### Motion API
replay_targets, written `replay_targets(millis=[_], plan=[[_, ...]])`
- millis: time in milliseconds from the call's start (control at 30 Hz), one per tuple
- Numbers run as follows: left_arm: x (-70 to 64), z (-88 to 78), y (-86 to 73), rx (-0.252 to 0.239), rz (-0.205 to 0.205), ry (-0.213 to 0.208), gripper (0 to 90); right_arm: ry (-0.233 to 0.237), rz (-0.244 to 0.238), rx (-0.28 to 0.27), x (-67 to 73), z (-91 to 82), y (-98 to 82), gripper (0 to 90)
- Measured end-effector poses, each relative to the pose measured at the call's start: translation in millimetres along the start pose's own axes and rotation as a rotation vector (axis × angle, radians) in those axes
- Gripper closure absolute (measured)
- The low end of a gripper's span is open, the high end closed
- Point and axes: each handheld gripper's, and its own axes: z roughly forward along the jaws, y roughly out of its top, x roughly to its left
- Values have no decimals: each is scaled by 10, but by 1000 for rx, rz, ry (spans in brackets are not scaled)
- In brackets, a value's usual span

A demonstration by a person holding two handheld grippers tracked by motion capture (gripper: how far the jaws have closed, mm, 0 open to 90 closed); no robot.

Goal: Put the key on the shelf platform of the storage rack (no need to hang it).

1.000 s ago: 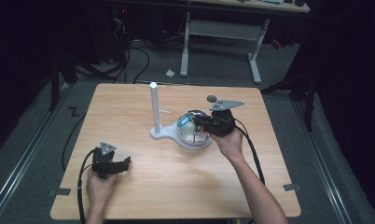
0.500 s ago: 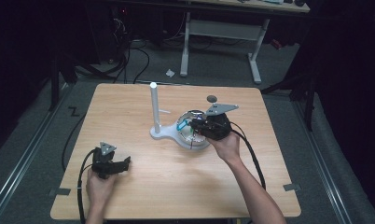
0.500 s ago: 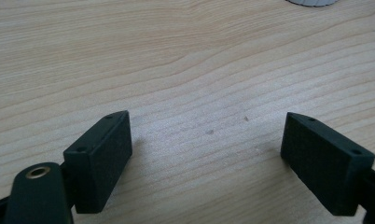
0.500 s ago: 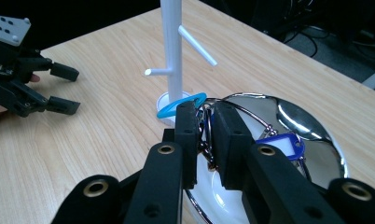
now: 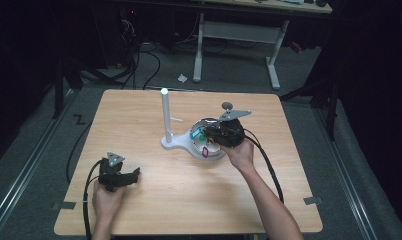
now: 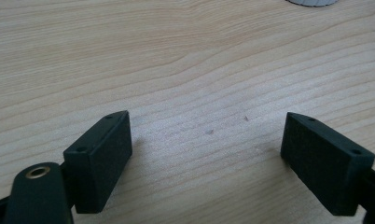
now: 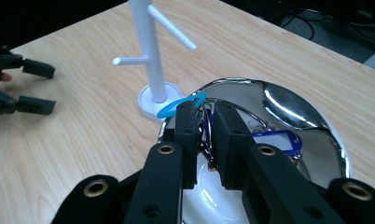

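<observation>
Metal key ring (image 7: 205, 140) between black foam-faced right gripper (image 7: 206, 122)

The counter (image 5: 139, 120) is pale wood with a wavy grain. The stand (image 7: 148, 56) is white, its dish (image 7: 288, 107) mirror-bright chrome. In the dish lie a light-blue tag (image 7: 182, 105) and a dark-blue tag (image 7: 276, 140) with a white label. Both claws are matte black.

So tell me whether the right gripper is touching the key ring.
Touching: in the right gripper view the right gripper has its jaws closed on the key ring over the shiny dish.
</observation>
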Motion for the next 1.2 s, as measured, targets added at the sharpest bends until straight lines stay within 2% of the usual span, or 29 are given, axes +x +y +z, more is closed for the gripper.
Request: replay_targets(millis=[133,333,433,767,900,1000,1067,1200], plan=[[0,0,0,0,1,0,169,-14,32,-7,-78,11,-11,808],[0,0,0,0,0,0,168,-40,49,5,-159,55,-39,808],[1,0,0,0,2,-1,169,-59,40,21,-162,104,-56,808],[1,0,-1,0,2,-1,169,-79,-4,56,-126,248,-95,808],[1,-1,-1,0,2,-1,169,-79,-26,75,-105,304,-116,807],[0,-1,-1,-1,2,-1,169,-77,-63,110,-67,369,-141,807],[1,-1,-2,0,3,-2,169,-67,-71,134,-52,410,-171,808],[-2,-1,-4,-1,-1,1,170,-60,-79,149,-49,433,-194,811]])
